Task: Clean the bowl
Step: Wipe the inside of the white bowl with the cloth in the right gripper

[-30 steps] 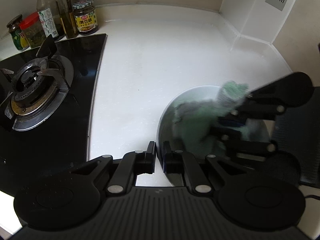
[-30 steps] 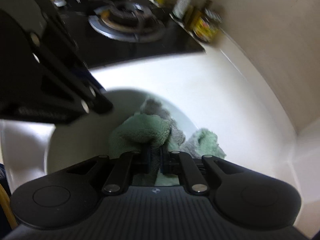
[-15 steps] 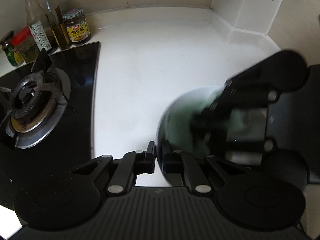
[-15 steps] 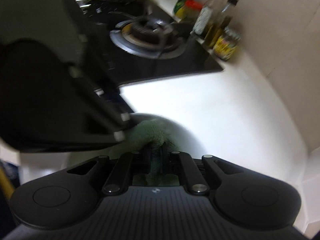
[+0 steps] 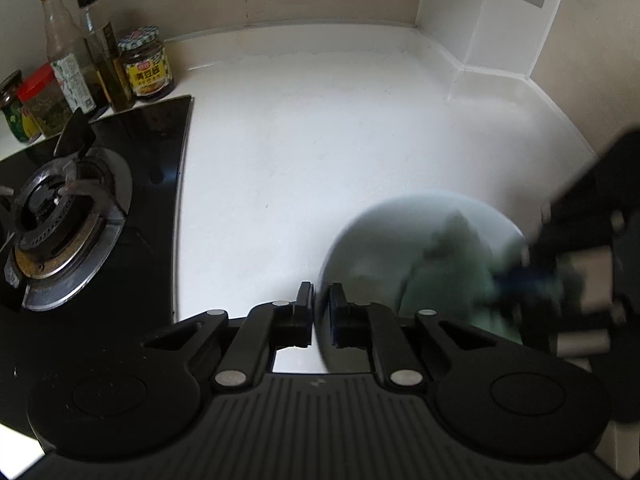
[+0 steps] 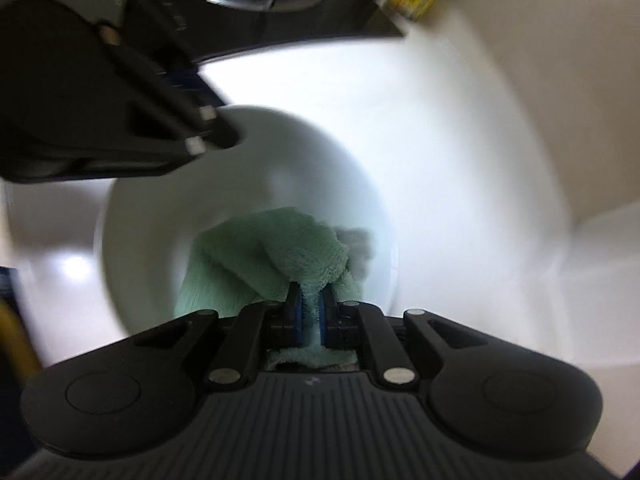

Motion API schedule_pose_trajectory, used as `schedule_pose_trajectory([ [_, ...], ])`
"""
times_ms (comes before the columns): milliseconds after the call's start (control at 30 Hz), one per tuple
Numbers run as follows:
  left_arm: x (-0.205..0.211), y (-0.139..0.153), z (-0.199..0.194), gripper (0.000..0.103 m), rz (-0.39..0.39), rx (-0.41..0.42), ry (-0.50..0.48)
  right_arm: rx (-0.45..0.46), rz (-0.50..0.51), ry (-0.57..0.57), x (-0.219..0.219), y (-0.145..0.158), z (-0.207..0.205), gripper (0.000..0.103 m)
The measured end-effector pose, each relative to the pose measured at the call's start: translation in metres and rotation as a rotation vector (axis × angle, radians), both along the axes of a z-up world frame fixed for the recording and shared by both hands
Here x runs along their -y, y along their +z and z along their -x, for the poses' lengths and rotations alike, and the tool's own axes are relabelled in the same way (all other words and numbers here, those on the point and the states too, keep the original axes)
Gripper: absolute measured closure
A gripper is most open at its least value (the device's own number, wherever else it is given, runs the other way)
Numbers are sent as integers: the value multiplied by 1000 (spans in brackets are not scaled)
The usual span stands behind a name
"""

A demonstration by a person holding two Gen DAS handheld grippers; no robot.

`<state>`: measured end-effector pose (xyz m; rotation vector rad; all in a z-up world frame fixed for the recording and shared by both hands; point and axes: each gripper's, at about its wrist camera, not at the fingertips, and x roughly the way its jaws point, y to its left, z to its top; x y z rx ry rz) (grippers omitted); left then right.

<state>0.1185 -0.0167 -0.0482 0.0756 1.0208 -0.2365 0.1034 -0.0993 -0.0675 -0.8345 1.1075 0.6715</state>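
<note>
A white bowl (image 5: 384, 236) stands on the white counter (image 5: 312, 128). My left gripper (image 5: 320, 300) is shut on the bowl's near rim, one finger inside and one outside. A green cloth (image 5: 448, 284) lies inside the bowl. My right gripper (image 6: 310, 300) is shut on the green cloth (image 6: 272, 248) and presses it into the white bowl (image 6: 256, 152). The right gripper shows blurred at the right edge of the left wrist view (image 5: 508, 276). The left gripper shows at the upper left of the right wrist view (image 6: 222, 122).
A black gas hob with a burner (image 5: 60, 216) lies to the left of the bowl. Several bottles and jars (image 5: 104, 60) stand behind the hob against the wall. A wall corner with vents (image 5: 500, 20) rises at the back right.
My right gripper has swept the cloth around inside the bowl, across and back toward the right side. My left gripper has kept its hold on the rim.
</note>
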Motion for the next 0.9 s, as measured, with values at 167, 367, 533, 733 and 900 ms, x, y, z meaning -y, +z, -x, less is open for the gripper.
schedule_pose_trajectory([
  [167,-1,0,-2,90,-1,-4,-13,-186,-258,-73,1,1,6,97],
  [367,-3,-1,0,95,-5,-6,-54,339,-279,0,10,20,14,97],
  [533,-5,-2,1,94,4,2,-46,425,-36,145,-2,8,17,97],
  [733,-5,-1,2,93,12,6,-20,247,169,202,-16,-1,40,97],
  [900,-8,0,-3,90,43,-22,-3,-122,-154,67,-11,21,33,96],
])
